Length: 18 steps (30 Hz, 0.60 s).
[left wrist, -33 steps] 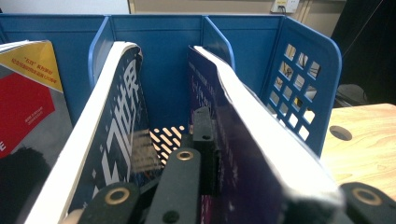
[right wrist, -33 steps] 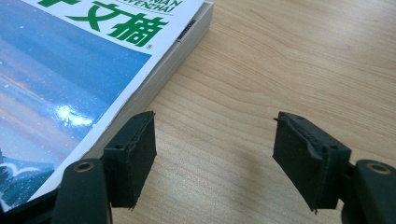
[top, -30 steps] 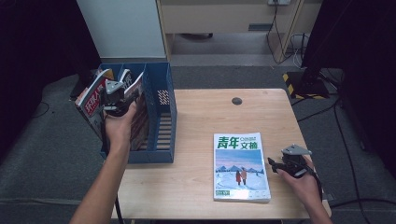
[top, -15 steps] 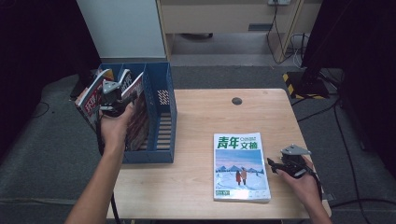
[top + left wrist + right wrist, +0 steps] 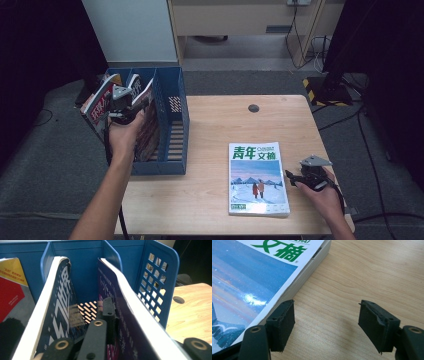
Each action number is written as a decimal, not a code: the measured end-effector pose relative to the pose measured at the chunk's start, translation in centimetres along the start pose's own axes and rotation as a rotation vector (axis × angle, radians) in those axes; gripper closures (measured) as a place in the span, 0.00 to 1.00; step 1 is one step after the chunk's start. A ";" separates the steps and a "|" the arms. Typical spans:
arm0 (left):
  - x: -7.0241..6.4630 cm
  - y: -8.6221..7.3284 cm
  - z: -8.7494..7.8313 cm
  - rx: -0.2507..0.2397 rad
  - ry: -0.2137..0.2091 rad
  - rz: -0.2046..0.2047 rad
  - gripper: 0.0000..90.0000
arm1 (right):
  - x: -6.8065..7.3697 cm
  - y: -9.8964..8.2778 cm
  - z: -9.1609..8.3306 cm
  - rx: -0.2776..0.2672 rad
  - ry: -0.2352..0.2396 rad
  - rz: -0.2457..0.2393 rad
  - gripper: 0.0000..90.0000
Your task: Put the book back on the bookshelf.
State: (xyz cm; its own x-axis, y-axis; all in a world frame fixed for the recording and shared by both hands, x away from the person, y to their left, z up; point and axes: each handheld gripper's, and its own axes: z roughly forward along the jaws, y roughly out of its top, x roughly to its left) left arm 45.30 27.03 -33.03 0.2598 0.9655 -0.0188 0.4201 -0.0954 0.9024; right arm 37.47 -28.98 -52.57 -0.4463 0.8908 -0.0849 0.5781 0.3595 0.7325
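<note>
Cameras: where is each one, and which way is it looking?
High view: sits above the table, looking forward and down at the blue file box and the magazine; both forearms and the left gripper show.
Left gripper view: rides on the left gripper, looking into the file box; its jaws clamp a purple magazine.
Right gripper view: rides on the right gripper, low over the table, jaws open beside the magazine.
Shared: high and right gripper views both show the magazine.

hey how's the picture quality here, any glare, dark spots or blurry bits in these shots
High view: evenly lit table, surroundings very dark, slightly soft. Left gripper view: sheen on the dark magazine cover, the near jaws blurred. Right gripper view: a glare spot on the snowy magazine, wood grain sharp, soft shadow between the jaws.
</note>
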 end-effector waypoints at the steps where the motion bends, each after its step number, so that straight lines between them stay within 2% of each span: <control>1: 0.0 0.0 0.0 0.000 0.000 0.000 0.92 | 0.0 0.0 0.0 0.000 0.000 0.000 0.33; 5: 0.3 0.4 -0.3 0.037 -0.010 -0.007 0.92 | 0.0 0.0 0.0 -0.001 0.001 -0.001 0.32; 18: 0.5 0.5 -0.1 0.035 -0.029 -0.050 0.87 | 0.2 0.0 0.1 0.004 0.016 -0.007 0.31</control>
State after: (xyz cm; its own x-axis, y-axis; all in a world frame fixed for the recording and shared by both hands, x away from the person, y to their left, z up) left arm 45.57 27.54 -32.54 0.2628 0.9618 -0.0769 0.4631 -0.0559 0.8845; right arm 37.45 -28.79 -52.60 -0.4611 0.8838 -0.0795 0.5773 0.3669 0.7295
